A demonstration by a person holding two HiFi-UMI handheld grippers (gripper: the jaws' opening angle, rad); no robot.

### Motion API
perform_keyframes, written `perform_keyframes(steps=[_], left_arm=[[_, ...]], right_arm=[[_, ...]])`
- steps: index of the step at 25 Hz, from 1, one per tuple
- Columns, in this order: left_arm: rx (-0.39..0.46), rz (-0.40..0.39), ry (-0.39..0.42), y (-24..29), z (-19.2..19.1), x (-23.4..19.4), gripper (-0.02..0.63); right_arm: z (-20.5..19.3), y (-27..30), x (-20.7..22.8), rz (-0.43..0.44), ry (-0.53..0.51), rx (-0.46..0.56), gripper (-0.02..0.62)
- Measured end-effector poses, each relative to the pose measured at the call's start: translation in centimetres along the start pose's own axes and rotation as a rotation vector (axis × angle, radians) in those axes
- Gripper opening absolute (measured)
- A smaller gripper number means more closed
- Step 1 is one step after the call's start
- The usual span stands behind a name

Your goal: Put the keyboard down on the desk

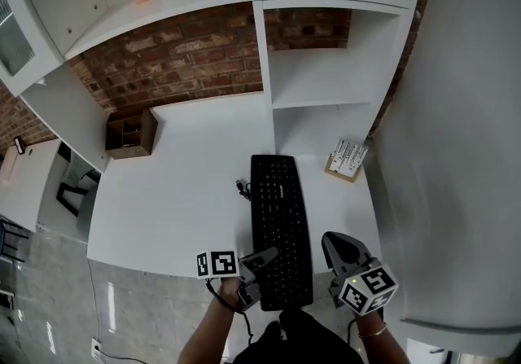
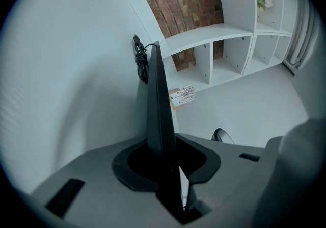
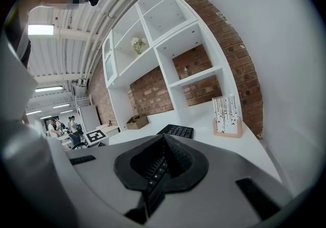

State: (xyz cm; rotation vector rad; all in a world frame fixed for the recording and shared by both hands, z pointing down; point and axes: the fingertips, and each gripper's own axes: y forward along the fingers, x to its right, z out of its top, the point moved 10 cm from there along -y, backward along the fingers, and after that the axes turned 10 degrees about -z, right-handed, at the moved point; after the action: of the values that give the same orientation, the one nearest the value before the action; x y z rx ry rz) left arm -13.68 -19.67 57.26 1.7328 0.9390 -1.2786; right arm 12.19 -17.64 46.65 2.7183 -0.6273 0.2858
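Left gripper [image 1: 262,256], released, is straddling the slim black keyboard's [image 1: 281,216] seven-o'clock edge. Right gripper [image 1: 334,242] is hovering clenched at four o'clock.

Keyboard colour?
The keyboard is black, keys and casing alike. The head view shows it best.

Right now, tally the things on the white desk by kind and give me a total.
Black keyboard: 1
Wooden box: 1
Card stand: 1
Total: 3
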Motion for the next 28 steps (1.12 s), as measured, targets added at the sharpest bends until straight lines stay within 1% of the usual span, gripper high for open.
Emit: perform_keyframes(steps=[6, 15, 24, 28], left_arm=[[-0.002, 0.025, 0.001, 0.1, 0.0, 0.0, 0.107], [0.004, 0.099, 0.019, 0.1, 0.0, 0.2, 0.124], [0.031, 0.235, 0.109, 0.0, -0.4, 0.9, 0.167], [0.033, 0.305, 0.182, -0.1, -0.5, 1.4, 0.193]], right_arm=[[-0.1, 0.0, -0.2, 0.005, -0.002, 0.001, 0.006], [-0.1, -0.4, -0.4, 0.012, -0.008, 0.007, 0.006], [-0.4, -0.8, -0.7, 0.022, -0.010, 0.004, 0.006], [-0.4, -1.1, -0.9, 0.026, -0.011, 0.007, 0.006]])
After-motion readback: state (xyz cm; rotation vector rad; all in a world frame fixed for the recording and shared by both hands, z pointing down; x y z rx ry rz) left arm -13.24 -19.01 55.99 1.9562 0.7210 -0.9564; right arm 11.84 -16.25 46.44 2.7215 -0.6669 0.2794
